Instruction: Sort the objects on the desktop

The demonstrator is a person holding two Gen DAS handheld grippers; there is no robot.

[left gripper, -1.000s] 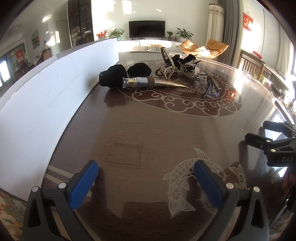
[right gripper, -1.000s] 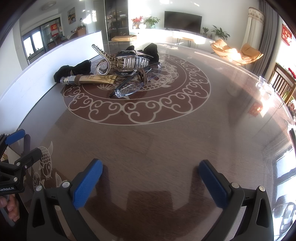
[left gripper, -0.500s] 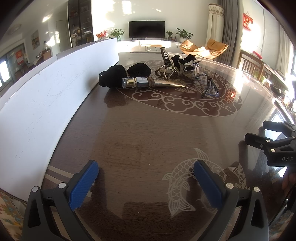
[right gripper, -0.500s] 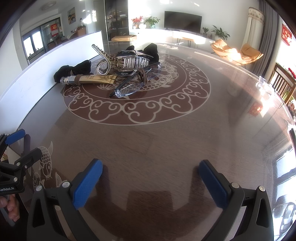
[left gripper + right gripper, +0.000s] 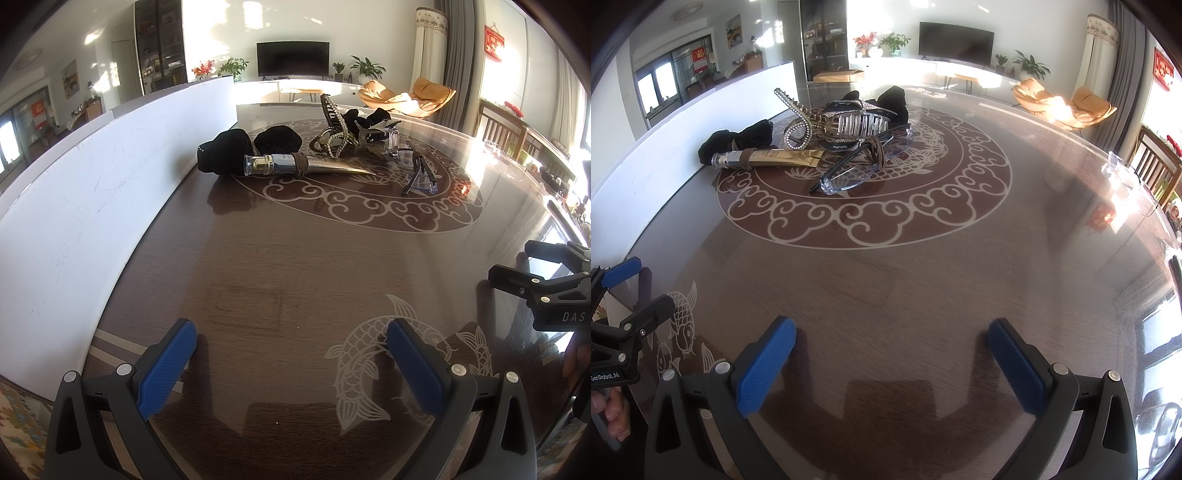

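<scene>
A white panel stands along the left edge of the glossy dark wood table, which is inlaid with a pale scrollwork medallion and fish figures. The left gripper sits low over the near end of the table with its blue-padded fingers spread wide and nothing between them; in the right wrist view its body shows at the far left edge, with fingers of the person's hand wrapped under it.

The clutter lies in one heap at the far side of the medallion, well apart from both grippers. Nearest the panel is a pair of black rolled socks, and just in front of them lies a gold cosmetic tube with a clear cap and a brown cord wound around it. Beside the tube's flat end a rhinestone hair clip stands up, touching a large clear claw clip that rests on a further black cloth item. A pair of clear safety glasses with dark arms lies at the near right of the heap, with a brown braided cord across it.

The right gripper hovers over bare table, its blue pads likewise held far apart and empty.
</scene>
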